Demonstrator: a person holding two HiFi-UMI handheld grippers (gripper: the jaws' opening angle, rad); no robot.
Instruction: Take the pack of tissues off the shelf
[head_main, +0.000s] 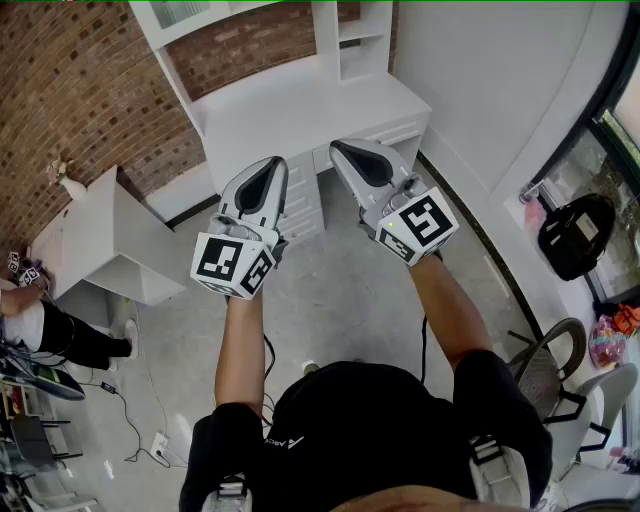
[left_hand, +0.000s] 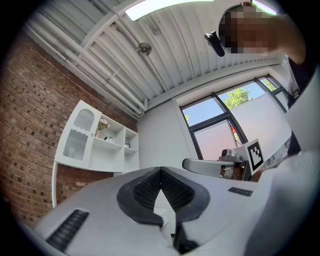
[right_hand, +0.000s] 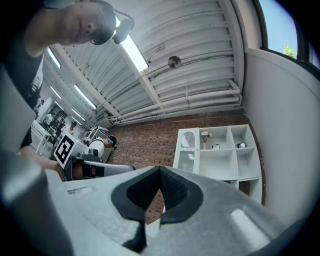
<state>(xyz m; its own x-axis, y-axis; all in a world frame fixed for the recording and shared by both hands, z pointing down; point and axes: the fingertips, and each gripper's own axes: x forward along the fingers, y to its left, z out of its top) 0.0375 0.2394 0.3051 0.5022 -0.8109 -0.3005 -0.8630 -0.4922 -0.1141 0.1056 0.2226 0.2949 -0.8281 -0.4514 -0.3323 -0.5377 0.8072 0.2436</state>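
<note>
Brick wall (head_main: 90, 90), red-brown, from nine to twelve o'clock of the person. White desk (head_main: 300, 110) against it at twelve o'clock. White shelf unit (right_hand: 215, 167) above the desk, with open cubbies. Left gripper (left_hand: 161, 171), held at eleven o'clock and tilted slightly upward, jaws closed tip to tip with nothing between them. Right gripper (right_hand: 160, 171), at one o'clock with the same tilt, jaws likewise closed and empty. Vase of flowers (right_hand: 204, 136) in the upper middle cubby. Small pale item in the upper right cubby, probably the pack of tissues (right_hand: 241, 145), well apart from both grippers.
</note>
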